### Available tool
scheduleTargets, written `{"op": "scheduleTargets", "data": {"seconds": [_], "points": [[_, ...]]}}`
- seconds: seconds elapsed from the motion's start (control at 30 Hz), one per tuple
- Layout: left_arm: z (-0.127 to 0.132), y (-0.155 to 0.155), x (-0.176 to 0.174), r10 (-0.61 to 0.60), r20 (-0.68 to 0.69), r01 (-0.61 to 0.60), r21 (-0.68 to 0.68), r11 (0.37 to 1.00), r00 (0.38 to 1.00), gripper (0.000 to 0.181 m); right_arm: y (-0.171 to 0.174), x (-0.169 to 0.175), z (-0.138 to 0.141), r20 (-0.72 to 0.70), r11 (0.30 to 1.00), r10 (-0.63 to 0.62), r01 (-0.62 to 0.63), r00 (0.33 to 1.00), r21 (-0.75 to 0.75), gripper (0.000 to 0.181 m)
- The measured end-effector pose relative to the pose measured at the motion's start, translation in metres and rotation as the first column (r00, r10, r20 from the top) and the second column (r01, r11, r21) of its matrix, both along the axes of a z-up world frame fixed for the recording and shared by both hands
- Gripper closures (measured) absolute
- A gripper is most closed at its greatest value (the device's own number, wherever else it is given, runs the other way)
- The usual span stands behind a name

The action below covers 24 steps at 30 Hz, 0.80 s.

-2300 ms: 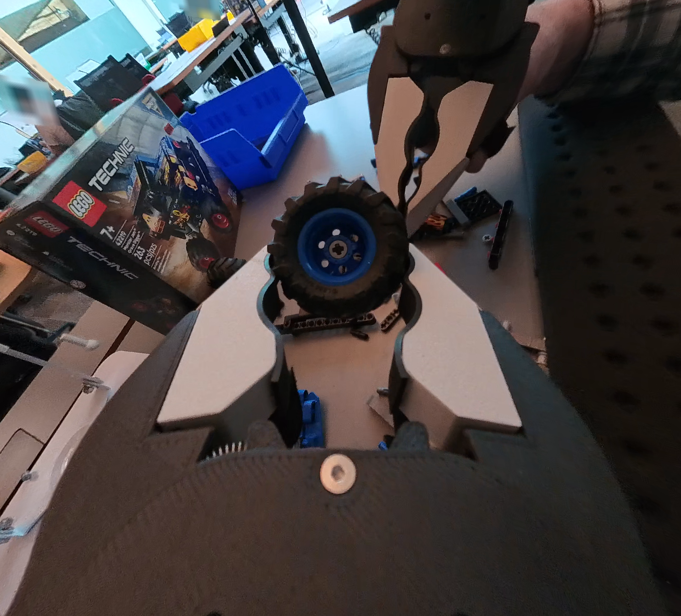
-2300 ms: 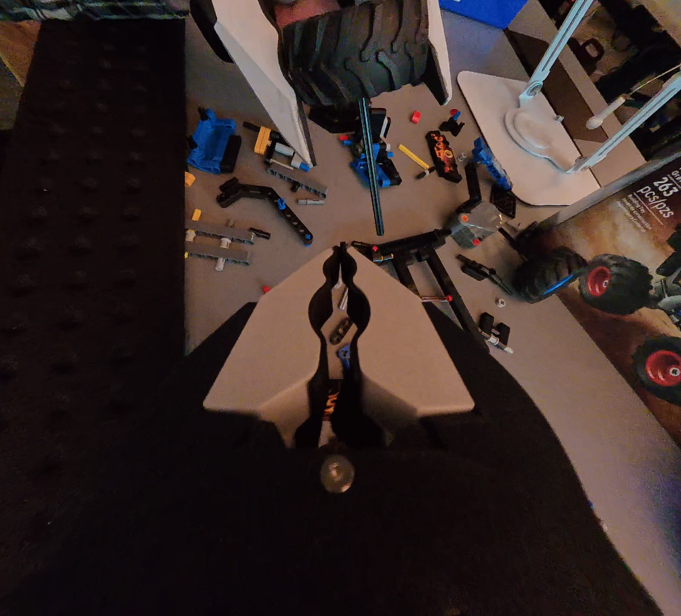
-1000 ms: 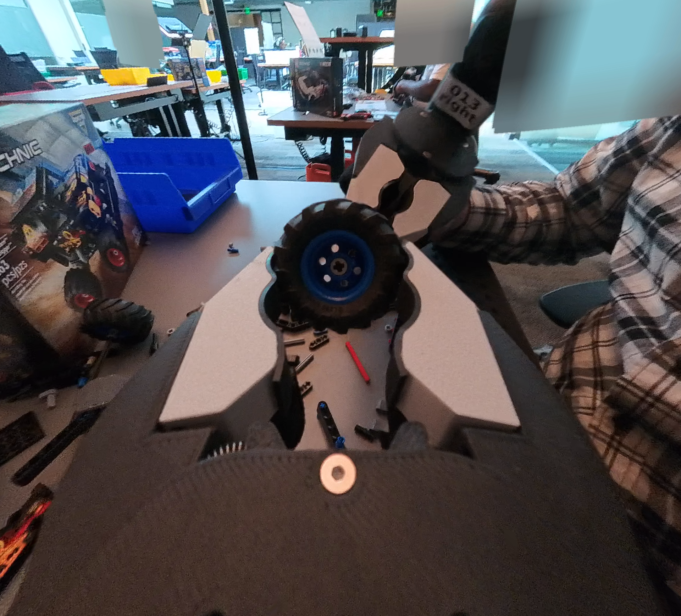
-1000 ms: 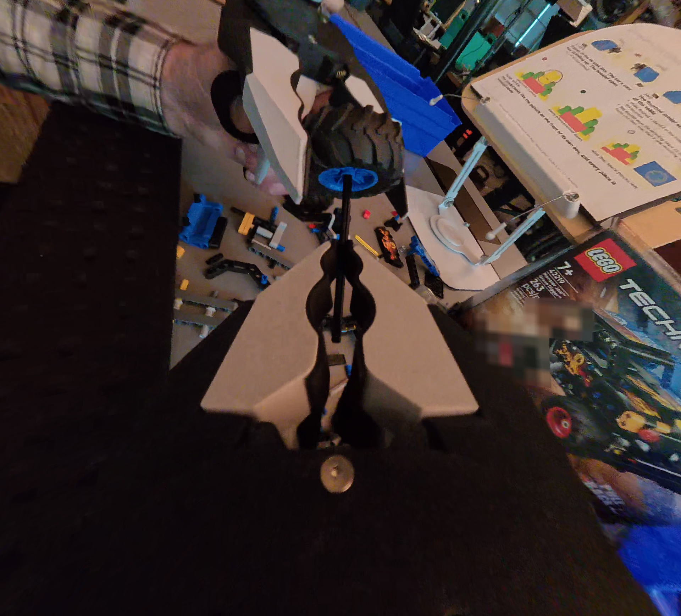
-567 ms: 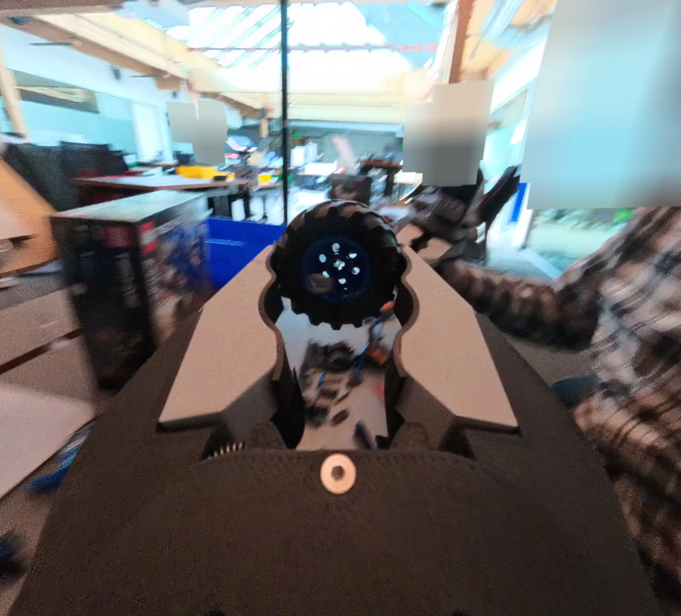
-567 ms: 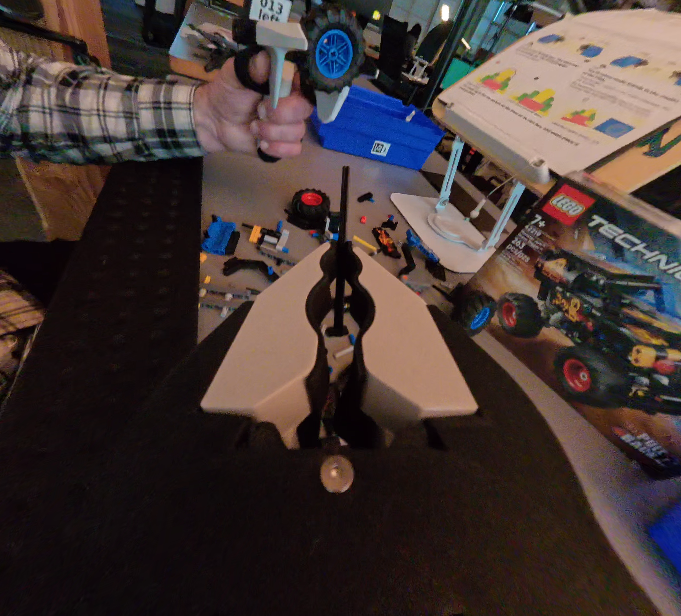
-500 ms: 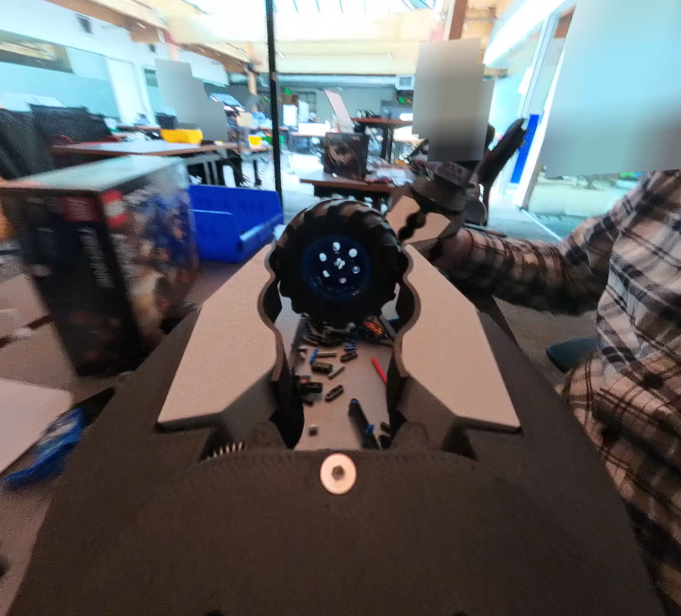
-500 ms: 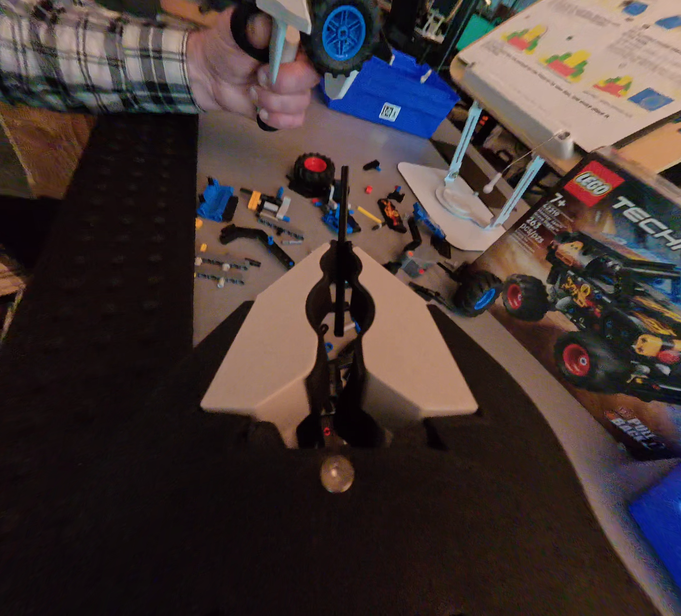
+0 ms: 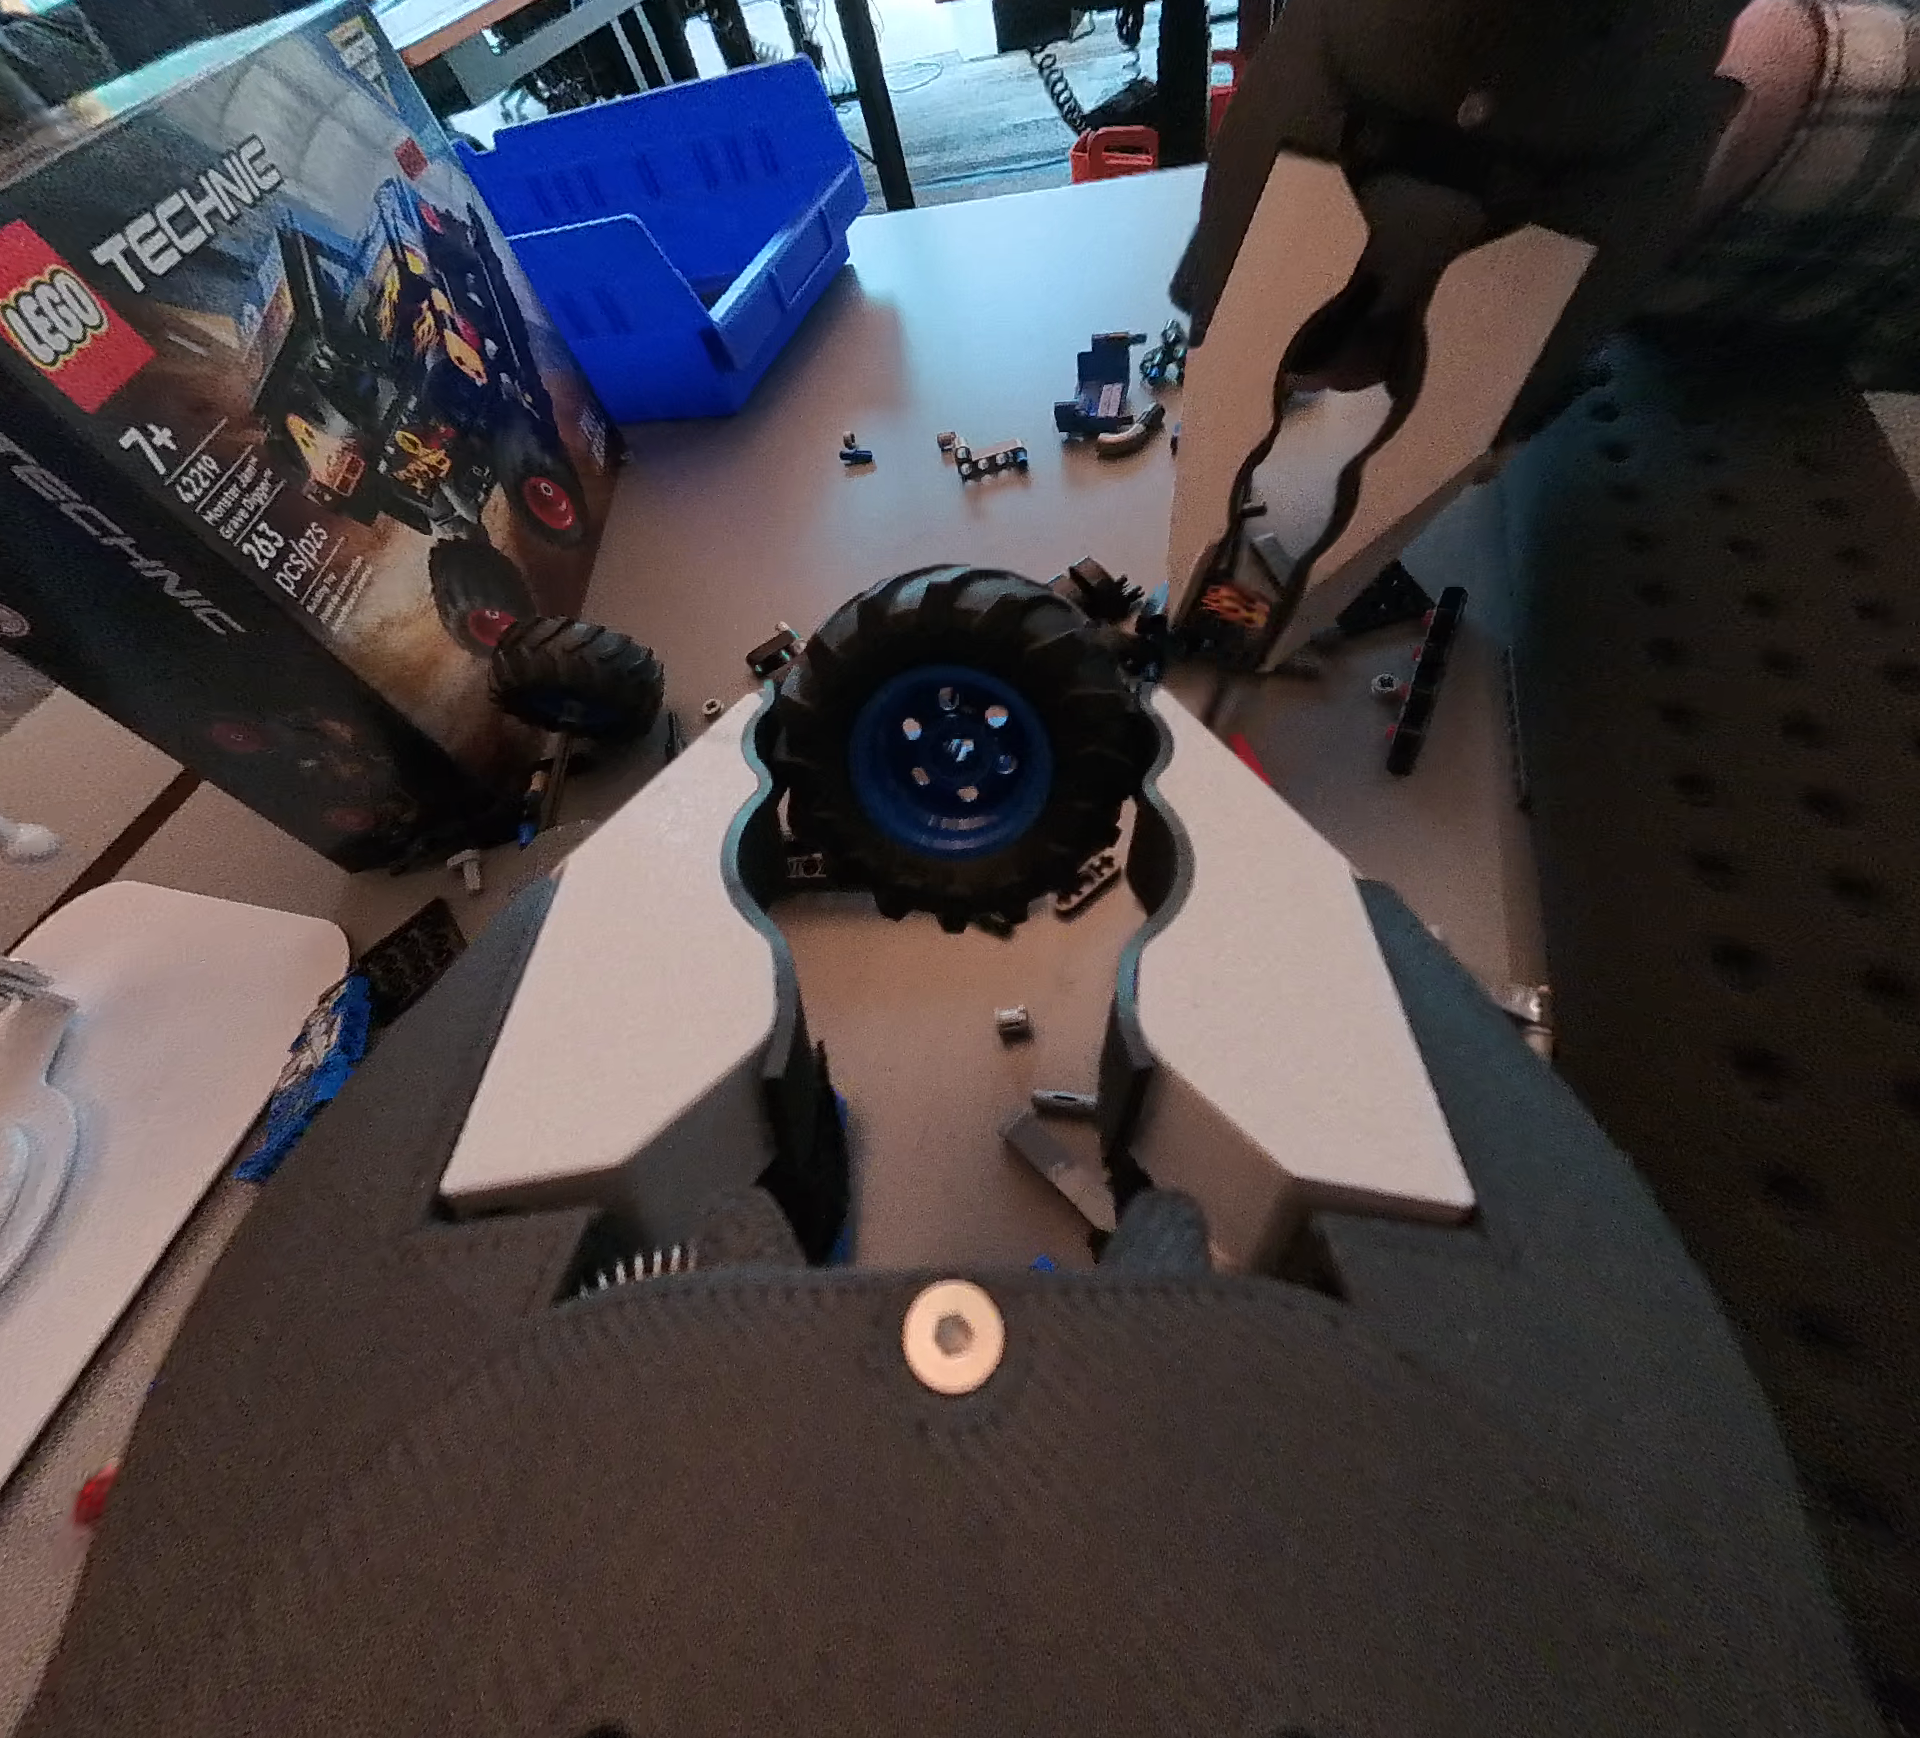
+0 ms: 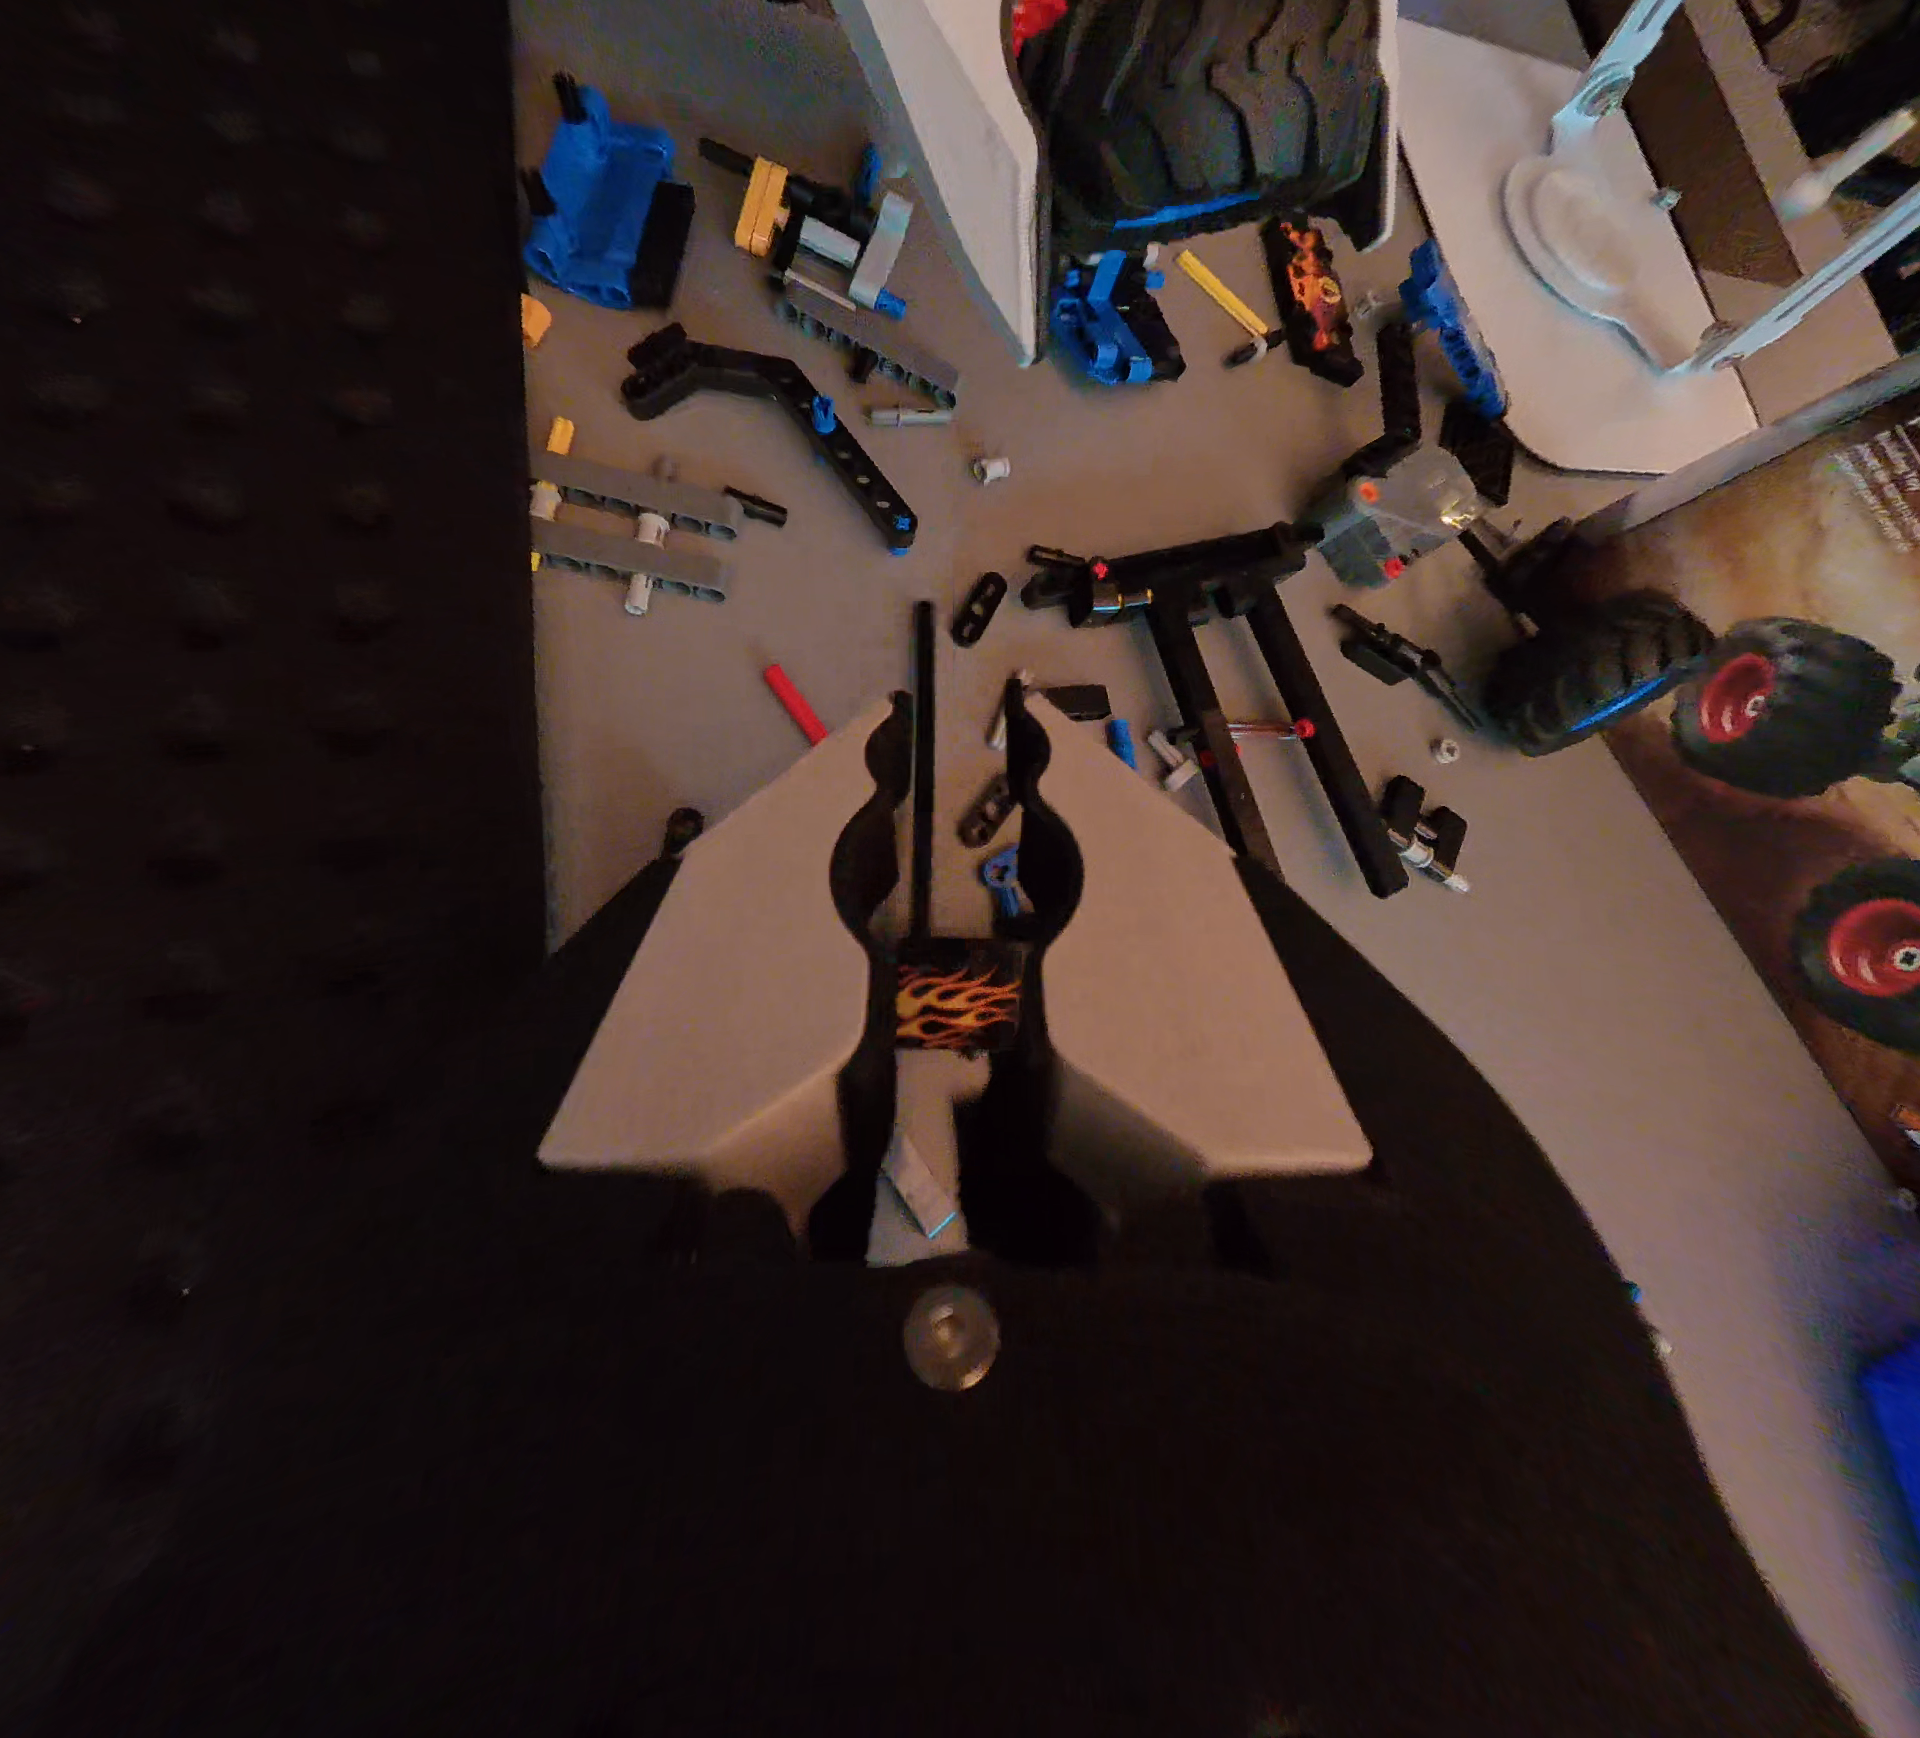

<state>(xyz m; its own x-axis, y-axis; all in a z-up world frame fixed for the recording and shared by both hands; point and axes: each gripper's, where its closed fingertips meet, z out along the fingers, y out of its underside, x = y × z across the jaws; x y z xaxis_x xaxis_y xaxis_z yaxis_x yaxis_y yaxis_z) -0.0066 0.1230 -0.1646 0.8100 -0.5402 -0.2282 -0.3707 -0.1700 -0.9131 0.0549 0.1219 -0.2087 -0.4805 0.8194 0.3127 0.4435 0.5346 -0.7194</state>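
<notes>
The left claw (image 9: 956,706) is squeezed shut on a wheel (image 9: 951,758), a fat black tire with a blue middle. The wheel hangs just above the table (image 9: 997,286).

The right claw (image 10: 961,706) has its two fingers a little apart. A thin black stick (image 10: 922,753) runs up the gap, close by the finger on the 9 o'clock side. I cannot tell if that finger touches it. A small black piece with flames (image 10: 956,1002) lies under the gap, nearer the claw's base.

From the right claw, a red peg (image 10: 795,703) lies at 10 o'clock and a black frame (image 10: 1226,628) at 2 o'clock. The wheel is far up at 12 o'clock, with lots of small blue, grey and yellow bits below it.

Only the left claw's camera shows the blue middle of the wheel, the blue bin (image 9: 675,254) at 11 o'clock, and the front of the toy box (image 9: 260,400) at 10 o'clock with a second wheel (image 9: 577,675) beside it. Only the right claw's camera shows the stick well, and the white stand (image 10: 1558,317).
</notes>
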Motion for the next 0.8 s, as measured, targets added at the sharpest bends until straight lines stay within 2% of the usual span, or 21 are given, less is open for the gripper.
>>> {"op": "scheduleTargets", "data": {"seconds": [0.07, 0.3, 0.57, 0.8], "points": [[-0.003, 0.003, -0.001, 0.012, -0.04, -0.011, 0.008, 1.0, 0.999, 0.118, -0.003, -0.001, 0.004, -0.009, 1.0, 0.007, -0.007, 1.0, -0.014, 0.164], [0.012, 0.008, -0.001, 0.021, 0.035, -0.024, 0.084, 0.996, 0.999, 0.118, -0.002, -0.011, 0.04, -0.127, 0.996, -0.024, 0.013, 0.992, -0.084, 0.163], [0.029, 0.009, -0.015, 0.072, 0.102, -0.086, 0.145, 0.986, 0.992, 0.118, -0.002, -0.023, 0.05, -0.171, 0.986, -0.045, 0.015, 0.984, -0.168, 0.158], [0.027, 0.011, -0.019, 0.113, 0.053, -0.12, 0.158, 0.98, 0.992, 0.118, 0.004, -0.025, 0.061, -0.236, 0.97, -0.092, 0.034, 0.968, -0.24, 0.152]]}}
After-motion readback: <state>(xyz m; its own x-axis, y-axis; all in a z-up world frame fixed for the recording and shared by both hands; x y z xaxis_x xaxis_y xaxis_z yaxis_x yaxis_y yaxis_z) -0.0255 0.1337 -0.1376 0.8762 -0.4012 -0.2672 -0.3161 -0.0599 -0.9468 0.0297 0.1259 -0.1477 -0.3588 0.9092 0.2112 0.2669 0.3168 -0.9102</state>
